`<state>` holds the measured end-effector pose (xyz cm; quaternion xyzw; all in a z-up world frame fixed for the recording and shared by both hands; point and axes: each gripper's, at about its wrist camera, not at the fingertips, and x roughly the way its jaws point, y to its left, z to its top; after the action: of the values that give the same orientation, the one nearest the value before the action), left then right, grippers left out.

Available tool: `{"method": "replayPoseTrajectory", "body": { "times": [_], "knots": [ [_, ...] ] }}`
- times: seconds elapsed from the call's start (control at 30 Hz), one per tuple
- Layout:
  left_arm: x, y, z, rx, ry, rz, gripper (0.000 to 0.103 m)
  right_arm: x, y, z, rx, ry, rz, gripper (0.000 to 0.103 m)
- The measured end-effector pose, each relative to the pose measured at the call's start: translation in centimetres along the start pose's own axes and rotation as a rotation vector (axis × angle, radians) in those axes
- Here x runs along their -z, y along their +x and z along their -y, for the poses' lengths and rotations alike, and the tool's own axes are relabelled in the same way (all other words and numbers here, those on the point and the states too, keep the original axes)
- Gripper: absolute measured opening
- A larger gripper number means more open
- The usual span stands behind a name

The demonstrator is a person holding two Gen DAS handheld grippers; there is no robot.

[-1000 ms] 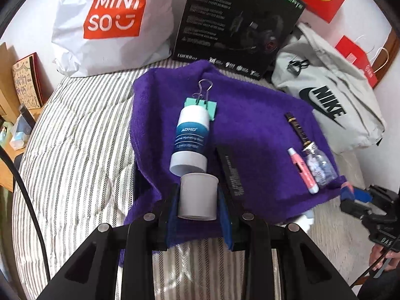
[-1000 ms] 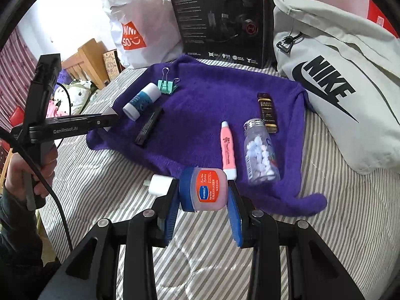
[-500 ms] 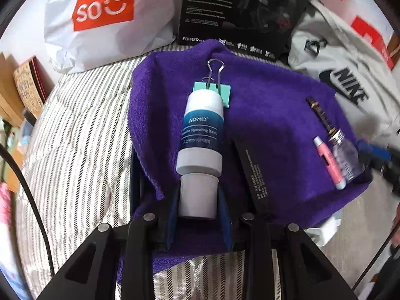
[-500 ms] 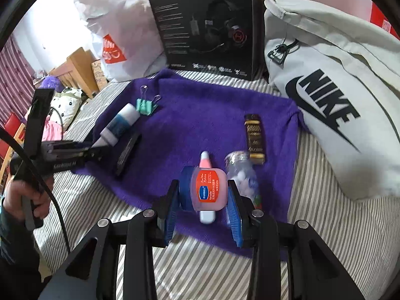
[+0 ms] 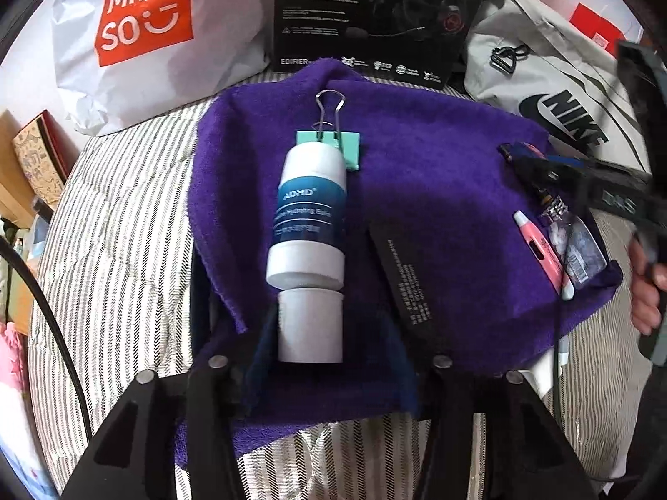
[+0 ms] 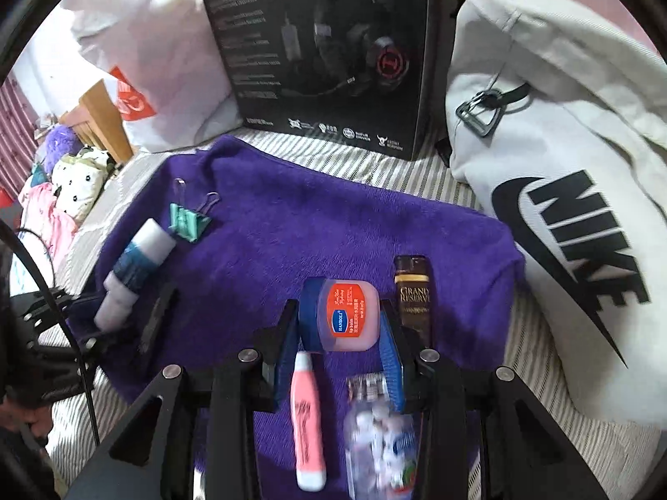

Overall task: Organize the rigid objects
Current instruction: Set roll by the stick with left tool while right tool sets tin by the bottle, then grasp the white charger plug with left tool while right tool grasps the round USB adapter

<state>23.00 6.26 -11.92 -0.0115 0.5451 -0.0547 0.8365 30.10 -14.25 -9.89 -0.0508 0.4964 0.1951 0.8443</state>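
Left wrist view: the left gripper [image 5: 310, 329] stands with its jaws spread wide, clear of a small white cylinder [image 5: 310, 325] lying between them on the purple towel [image 5: 429, 175]. That cylinder butts end to end against a white and blue ADMD bottle [image 5: 308, 218], whose far end touches a teal binder clip [image 5: 333, 143]. A black stick [image 5: 406, 279] lies just beside them.

Right wrist view: the right gripper [image 6: 342, 333] is clamped on a Hanboli lip balm jar [image 6: 348, 316], held above the towel, probably not touching it. Below lie a pink tube [image 6: 308, 425] and a blurred pill bottle [image 6: 379, 437]; a dark Grand Reserve lighter [image 6: 412, 291] lies just right.
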Motion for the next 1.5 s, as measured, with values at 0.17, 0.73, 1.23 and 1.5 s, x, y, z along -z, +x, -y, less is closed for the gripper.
{"method": "replayPoseTrajectory", "body": {
  "times": [0.17,0.73,1.23,1.5],
  "knots": [
    [0.4,-0.7,0.0,0.051,-0.003,0.006,0.056,-1.0,2.1,0.4,0.039,0.031,-0.027,0.036],
    [2.5,-5.1,0.1,0.032,-0.008,0.033,0.067,-1.0,4.1,-0.7,0.079,-0.026,-0.071,0.037],
    [6.1,-6.8,4.2,0.094,-0.002,0.041,0.067,1.4,-2.8,0.2,0.044,0.019,-0.009,0.048],
    [6.0,-4.7,8.6,0.108,-0.053,0.033,0.067,8.0,-10.6,3.1,0.016,0.087,0.066,0.049]
  ]
}}
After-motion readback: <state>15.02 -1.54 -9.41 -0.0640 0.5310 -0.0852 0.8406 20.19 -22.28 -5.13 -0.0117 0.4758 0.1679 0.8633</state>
